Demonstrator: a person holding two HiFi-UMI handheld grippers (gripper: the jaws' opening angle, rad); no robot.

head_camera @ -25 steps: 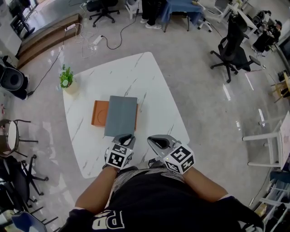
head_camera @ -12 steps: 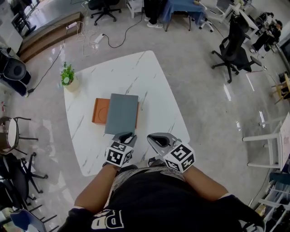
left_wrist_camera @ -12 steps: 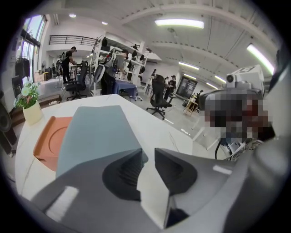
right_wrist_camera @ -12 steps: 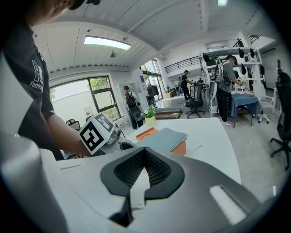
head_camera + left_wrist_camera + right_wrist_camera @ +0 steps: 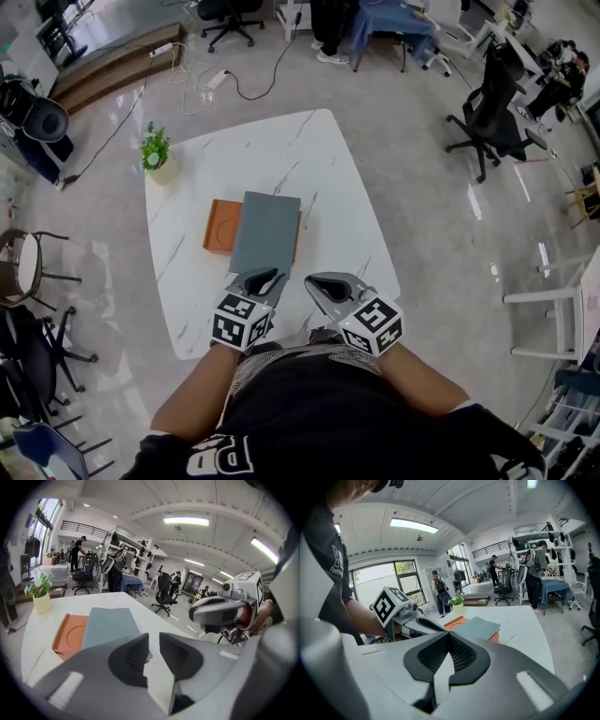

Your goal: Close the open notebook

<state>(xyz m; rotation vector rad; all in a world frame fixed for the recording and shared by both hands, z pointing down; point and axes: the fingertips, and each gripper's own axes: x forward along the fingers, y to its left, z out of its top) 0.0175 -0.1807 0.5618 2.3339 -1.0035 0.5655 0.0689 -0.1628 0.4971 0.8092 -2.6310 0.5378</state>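
- Left tool [image 5: 262,276] has its jaws slightly parted and holds nothing; right tool [image 5: 317,284] is closed and empty.
- Notebook [image 5: 266,232] lies on a tray [image 5: 221,225] on the bench [image 5: 319,169], just ahead of both.
- Its cover looks already down; the next move seems only to confirm that.

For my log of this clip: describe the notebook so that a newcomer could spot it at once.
Find the white marble table in the middle of the floor. Near its centre lies an orange tray, and the notebook rests partly over it. It is the only flat grey-blue thing there, its cover shut.

Open office: swivel chairs [image 5: 489,120], desks [image 5: 386,21].
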